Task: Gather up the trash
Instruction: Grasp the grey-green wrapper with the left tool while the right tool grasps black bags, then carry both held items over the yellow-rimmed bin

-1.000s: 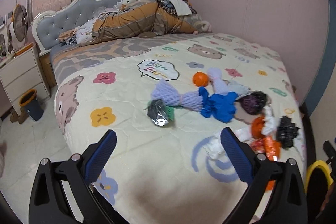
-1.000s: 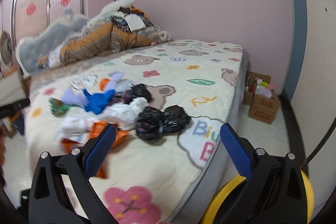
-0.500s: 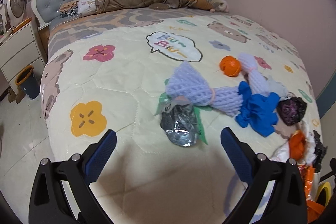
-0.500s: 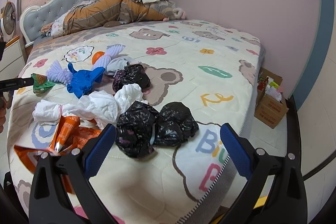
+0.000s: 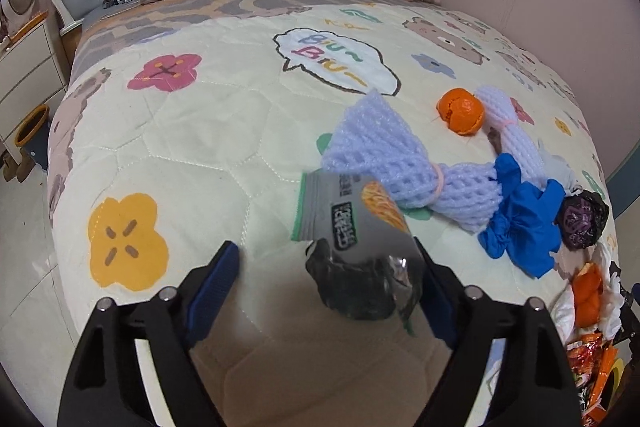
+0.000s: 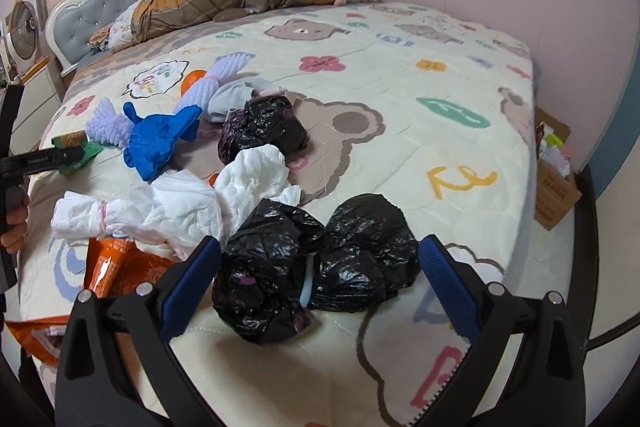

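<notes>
A: The left tool (image 5: 326,273) has its jaws closing around the crumpled foil snack wrapper (image 5: 356,255); the wrapper sits between the blue pads, against the right one, with a gap at the left pad.

B: What crowds it?

A: A lilac foam net (image 5: 384,155) touches the wrapper at its 1 o'clock, a blue glove (image 5: 520,223) lies at 3 o'clock, and an orange peel (image 5: 460,109) sits further up the bed quilt (image 5: 200,147).

B: And the right tool (image 6: 320,269)?

A: Jaws wide, straddling two black bags (image 6: 316,267) without pressing them; white tissue (image 6: 180,203) at 10 o'clock, an orange packet (image 6: 116,263) at 9.

B: Changed since a second ago?

A: Both tools came down much closer to the trash; the left's jaws were fully wide then.
</notes>
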`<act>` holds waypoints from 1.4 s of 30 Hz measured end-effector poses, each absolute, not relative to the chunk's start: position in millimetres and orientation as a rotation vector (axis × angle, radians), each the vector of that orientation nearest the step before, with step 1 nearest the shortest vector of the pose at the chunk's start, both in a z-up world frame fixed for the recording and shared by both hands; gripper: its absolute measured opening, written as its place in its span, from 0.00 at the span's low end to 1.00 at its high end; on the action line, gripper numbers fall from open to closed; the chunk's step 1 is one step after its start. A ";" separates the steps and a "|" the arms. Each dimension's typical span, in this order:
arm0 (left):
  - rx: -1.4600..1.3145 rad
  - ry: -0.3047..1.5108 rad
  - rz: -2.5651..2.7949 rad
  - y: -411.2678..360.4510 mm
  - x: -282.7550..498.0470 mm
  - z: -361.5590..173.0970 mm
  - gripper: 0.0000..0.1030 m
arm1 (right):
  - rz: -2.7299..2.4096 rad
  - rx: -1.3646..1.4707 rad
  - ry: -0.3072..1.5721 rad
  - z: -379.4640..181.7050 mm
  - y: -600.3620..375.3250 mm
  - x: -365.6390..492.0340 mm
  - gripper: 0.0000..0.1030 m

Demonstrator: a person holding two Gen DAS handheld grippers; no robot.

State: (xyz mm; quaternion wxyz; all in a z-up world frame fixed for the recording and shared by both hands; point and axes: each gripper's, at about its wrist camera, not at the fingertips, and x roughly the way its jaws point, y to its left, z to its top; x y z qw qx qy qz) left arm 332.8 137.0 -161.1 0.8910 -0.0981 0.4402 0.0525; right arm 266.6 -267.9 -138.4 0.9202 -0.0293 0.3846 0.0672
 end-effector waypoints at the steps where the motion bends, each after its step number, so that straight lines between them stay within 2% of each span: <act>1: -0.195 0.914 0.110 136.1 333.6 -162.0 0.71 | 0.137 -0.054 0.794 -139.6 -268.4 269.1 0.92; 7: -0.228 0.924 0.081 139.0 340.9 -166.8 0.54 | 0.156 -0.004 0.829 -147.8 -269.6 277.4 0.92; 9: -0.226 0.927 0.075 138.8 344.7 -167.5 0.38 | 0.158 -0.003 0.821 -147.7 -267.6 278.7 0.90; 11: -0.239 0.924 0.059 139.1 348.5 -167.6 0.33 | 0.166 -0.001 0.834 -148.9 -266.2 282.0 0.76; 15: -0.265 0.897 0.043 141.4 350.1 -166.6 0.26 | 0.170 -0.007 0.854 -152.6 -261.5 284.2 0.66; 17: -0.283 0.877 0.033 142.6 347.1 -165.0 0.24 | 0.174 -0.014 0.847 -151.6 -260.3 282.0 0.50; 18: -0.286 0.870 0.031 142.5 346.0 -164.3 0.19 | 0.174 -0.012 0.841 -150.0 -260.8 280.8 0.45; 20: -0.294 0.855 0.023 142.5 343.0 -161.9 0.18 | 0.174 -0.002 0.835 -148.1 -262.7 279.3 0.28; 23: -0.305 0.828 0.009 142.7 337.0 -156.9 0.17 | 0.164 0.003 0.822 -145.7 -264.7 277.2 0.19; 28: -0.322 0.794 0.001 145.4 326.9 -148.9 0.17 | 0.162 0.018 0.786 -138.7 -265.7 269.2 0.15; 42: -0.325 0.679 -0.095 128.4 264.3 -98.4 0.17 | 0.168 0.087 0.672 -86.2 -284.6 214.0 0.15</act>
